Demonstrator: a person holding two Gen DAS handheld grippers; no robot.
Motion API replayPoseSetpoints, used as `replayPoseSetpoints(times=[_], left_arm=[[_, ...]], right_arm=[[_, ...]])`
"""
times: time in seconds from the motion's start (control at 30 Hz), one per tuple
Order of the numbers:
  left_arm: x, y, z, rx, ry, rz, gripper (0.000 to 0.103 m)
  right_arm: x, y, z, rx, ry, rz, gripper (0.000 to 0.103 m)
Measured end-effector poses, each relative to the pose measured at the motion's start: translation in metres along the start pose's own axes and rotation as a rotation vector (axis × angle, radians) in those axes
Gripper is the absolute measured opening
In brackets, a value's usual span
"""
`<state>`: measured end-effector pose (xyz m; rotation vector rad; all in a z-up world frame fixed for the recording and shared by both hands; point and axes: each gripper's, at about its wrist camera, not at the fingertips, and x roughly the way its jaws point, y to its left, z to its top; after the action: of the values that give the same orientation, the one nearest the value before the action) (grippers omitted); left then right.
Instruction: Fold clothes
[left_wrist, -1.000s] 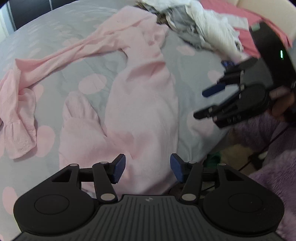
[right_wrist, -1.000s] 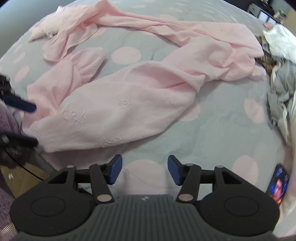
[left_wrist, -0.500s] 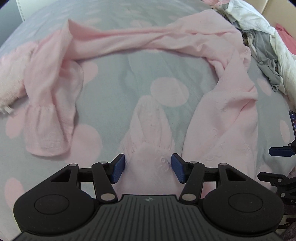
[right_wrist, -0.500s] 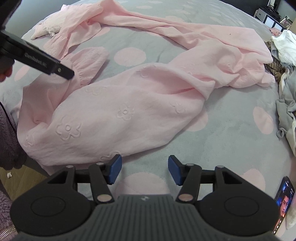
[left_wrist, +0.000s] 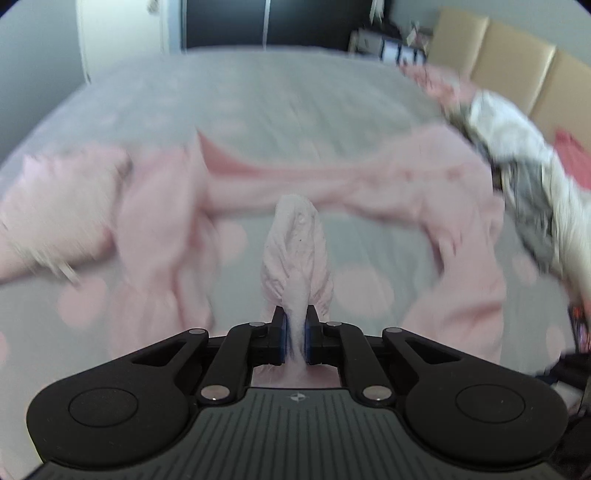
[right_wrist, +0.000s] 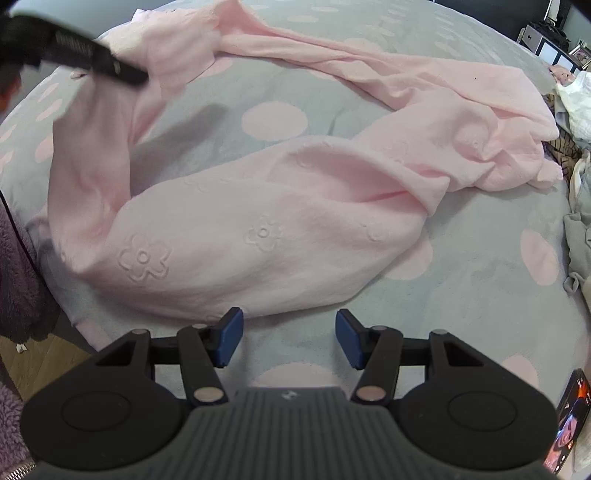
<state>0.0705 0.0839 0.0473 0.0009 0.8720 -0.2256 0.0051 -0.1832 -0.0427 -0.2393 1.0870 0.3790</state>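
Note:
A pale pink garment (right_wrist: 280, 229) with embossed flowers lies spread on the grey bedspread (right_wrist: 461, 295) with pink dots. One sleeve end (left_wrist: 295, 251) stands up between the pads of my left gripper (left_wrist: 295, 334), whose jaws are closing and pinch the cloth. In the right wrist view the left gripper (right_wrist: 125, 72) is at the upper left, and the sleeve hangs from it above the bed. My right gripper (right_wrist: 288, 338) hovers open over the bedspread just in front of the garment's near hem, with nothing between its fingers.
A heap of white, grey and patterned clothes (left_wrist: 524, 177) lies along the bed's right side. A phone (right_wrist: 569, 424) with a lit screen rests at the bed's near right corner. A person's purple fleece sleeve (right_wrist: 22, 280) and wooden floor (right_wrist: 37, 358) are at the left edge.
My left gripper swung across to the small sleeve, closed on its end and lifted it off the bed. The right gripper stayed in place and open.

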Motion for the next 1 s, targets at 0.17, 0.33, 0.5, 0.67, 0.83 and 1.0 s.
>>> replayPoseSetpoints(times=[0.17,0.33,0.5,0.67,0.83,1.0], left_arm=[[-0.064,0.024,0.042,-0.022,-0.250,0.025,0.006],[-0.112,0.044,0.045,-0.009,-0.314,0.079,0.006],[-0.119,0.069,0.005,-0.039,-0.216,0.149,0.006],[-0.109,0.104,-0.037,-0.105,-0.069,0.230,0.006],[-0.093,0.140,-0.061,-0.146,0.027,0.331,0.006],[-0.083,0.179,-0.072,-0.203,0.064,0.432,0.006]], right_arm=[[-0.007,0.001,0.003,-0.004,-0.022,-0.015,0.059],[-0.012,0.005,0.004,-0.017,-0.034,-0.022,0.059],[-0.015,0.007,0.004,-0.023,-0.033,-0.031,0.059],[-0.014,0.005,0.008,-0.036,-0.006,-0.038,0.059],[-0.017,-0.001,0.017,-0.085,0.044,-0.041,0.059],[-0.018,-0.034,0.023,-0.184,0.109,-0.139,0.059]])
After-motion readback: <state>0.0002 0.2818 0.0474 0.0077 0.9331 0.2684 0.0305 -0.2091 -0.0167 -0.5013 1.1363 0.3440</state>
